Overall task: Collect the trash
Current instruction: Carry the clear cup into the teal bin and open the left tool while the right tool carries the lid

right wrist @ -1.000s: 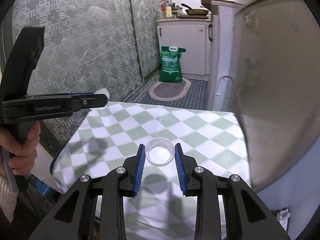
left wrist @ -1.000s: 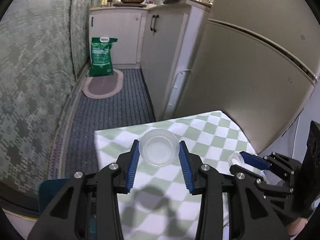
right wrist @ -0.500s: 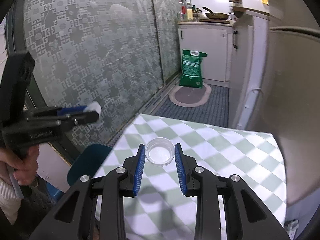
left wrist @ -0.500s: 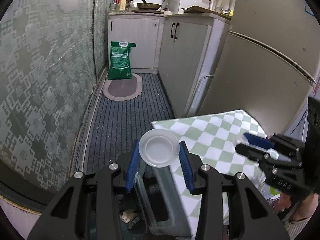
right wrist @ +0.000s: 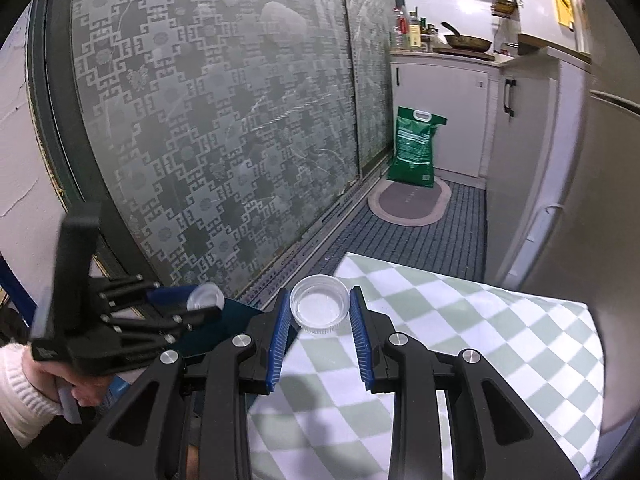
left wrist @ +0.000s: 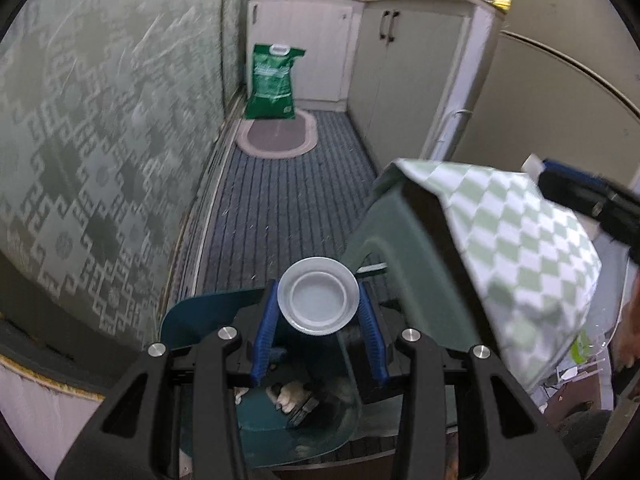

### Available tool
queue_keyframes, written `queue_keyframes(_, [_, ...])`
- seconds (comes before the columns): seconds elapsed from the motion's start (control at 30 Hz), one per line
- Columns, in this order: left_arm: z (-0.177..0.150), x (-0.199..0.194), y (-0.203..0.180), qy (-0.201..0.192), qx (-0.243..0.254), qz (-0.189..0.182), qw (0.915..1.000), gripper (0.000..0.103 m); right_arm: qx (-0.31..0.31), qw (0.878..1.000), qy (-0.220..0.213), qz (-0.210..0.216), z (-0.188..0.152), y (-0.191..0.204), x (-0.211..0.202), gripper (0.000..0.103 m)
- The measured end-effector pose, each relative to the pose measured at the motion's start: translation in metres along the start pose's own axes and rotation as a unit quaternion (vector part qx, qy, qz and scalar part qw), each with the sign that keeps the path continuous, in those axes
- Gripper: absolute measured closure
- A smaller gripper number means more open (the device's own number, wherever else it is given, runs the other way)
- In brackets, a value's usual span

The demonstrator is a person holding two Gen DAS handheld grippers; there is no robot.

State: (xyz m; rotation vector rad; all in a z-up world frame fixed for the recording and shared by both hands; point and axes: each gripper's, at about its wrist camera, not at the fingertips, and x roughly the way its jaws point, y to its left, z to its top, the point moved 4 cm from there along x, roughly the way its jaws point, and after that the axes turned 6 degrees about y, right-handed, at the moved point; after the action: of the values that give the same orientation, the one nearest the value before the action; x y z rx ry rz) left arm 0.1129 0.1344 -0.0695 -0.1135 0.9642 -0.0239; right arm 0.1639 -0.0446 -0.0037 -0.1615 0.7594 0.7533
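So right now my left gripper (left wrist: 318, 340) has its blue ribbed pads clamped on a shallow clear plastic cup (left wrist: 318, 301), pinched across the rim from both sides, and it's hanging over the open dark teal bin (left wrist: 192, 316) on the floor beside the table. My right gripper (right wrist: 320, 326) is set narrower and closed on a smaller clear plastic cup (right wrist: 319, 308) with a ridged base, held above the near corner of the green-and-white checked tablecloth (right wrist: 460, 320). Both cups sit mouth toward the camera and look empty.

My take on handling: these are thin disposable things, basically weightless, a bit flexy and slick. Squeeze too hard and the wall probably buckles or pops out sideways; too soft and it slips off. Gripping across the widest part of the rim, like I am, seems the safest spot since the rim is the stiffest bit. Nothing fragile in a shatter sense, I'd guess, and dropping one into the bin shouldn't hurt anything.

Writing-wise, not much. The green sack (right wrist: 416, 146) at the far end of the kitchen has white print on it but I can't read it. There's small lettering on the side of my left gripper body in the right view, too blurry to make out. The cups have no labels that I can see.
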Motion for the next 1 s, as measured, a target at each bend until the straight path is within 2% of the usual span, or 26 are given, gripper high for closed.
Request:
queue_keyframes(0.17, [-0.019,0.018,0.02,0.024,-0.004,0.012,0.9996,0.061,-0.009,1.0,0.011,0.015,0.006,0.021,0.022,0.073])
queue_keyframes(0.33, [-0.042,0.039,0.044,0.057,-0.028,0.015,0.9979,0.061,-0.016,0.999,0.024,0.032,0.009,0.043,0.043,0.073])
queue_keyframes(0.5, [-0.066,0.07,0.069,0.107,-0.052,0.013,0.9928,0.061,-0.025,0.998,0.042,0.041,0.009,0.061,0.063,0.073])
queue_keyframes(0.73, [-0.088,0.098,0.099,0.151,-0.076,0.03,0.9852,0.061,-0.037,0.996,0.061,0.059,0.007,0.086,0.088,0.073])
queue_keyframes(1.0, [-0.11,0.13,0.111,0.208,-0.067,0.049,0.9746,0.061,-0.056,0.991,0.099,0.069,-0.006,0.11,0.12,0.073])
